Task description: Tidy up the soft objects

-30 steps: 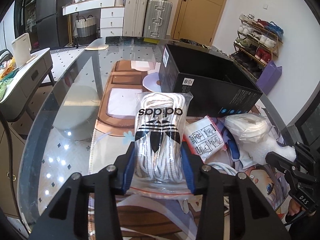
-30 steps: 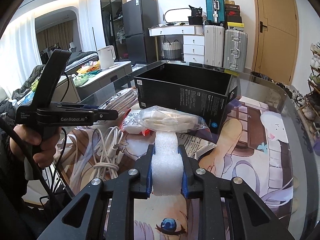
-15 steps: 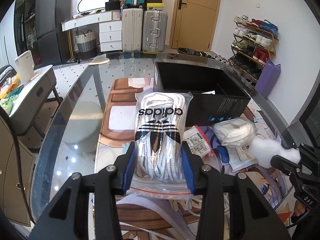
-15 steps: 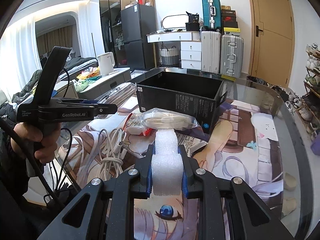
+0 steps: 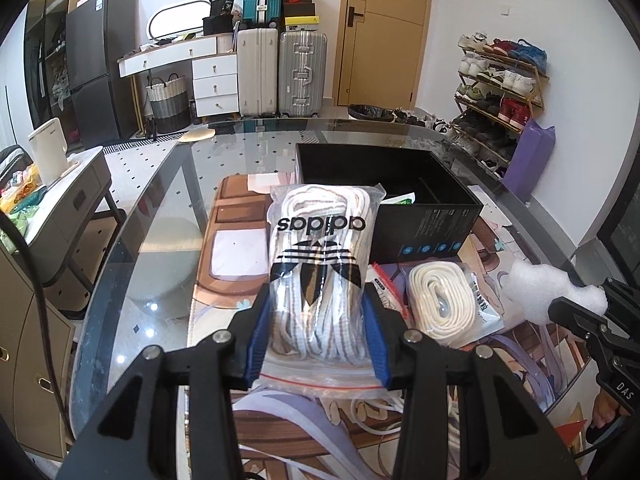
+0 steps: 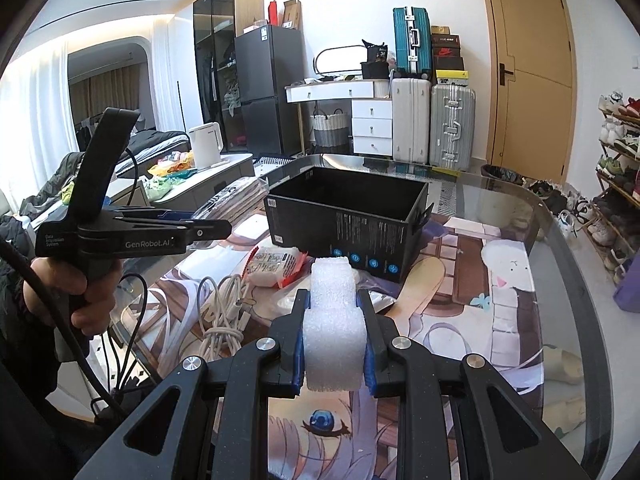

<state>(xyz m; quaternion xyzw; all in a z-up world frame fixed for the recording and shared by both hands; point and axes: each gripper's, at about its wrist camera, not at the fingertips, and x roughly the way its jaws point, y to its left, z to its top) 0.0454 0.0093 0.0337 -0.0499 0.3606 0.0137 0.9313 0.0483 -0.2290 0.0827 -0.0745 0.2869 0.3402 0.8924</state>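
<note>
My left gripper (image 5: 316,334) is clamped on the bag of laces (image 5: 322,276), lifted above the glass table (image 5: 160,216); my right gripper (image 6: 334,340) squeezes the foam piece (image 6: 334,320). Only the left view shows the box (image 5: 400,196) divider; only the right shows the white cable (image 6: 224,312).

A clear bag of white laces (image 5: 320,276), black trefoil logo on it, hangs pinched upright just this side of the open black box (image 5: 400,196). A white foam block (image 6: 334,324) is clamped right of it. A bagged cream coil (image 5: 444,300) lies before the box.
</note>
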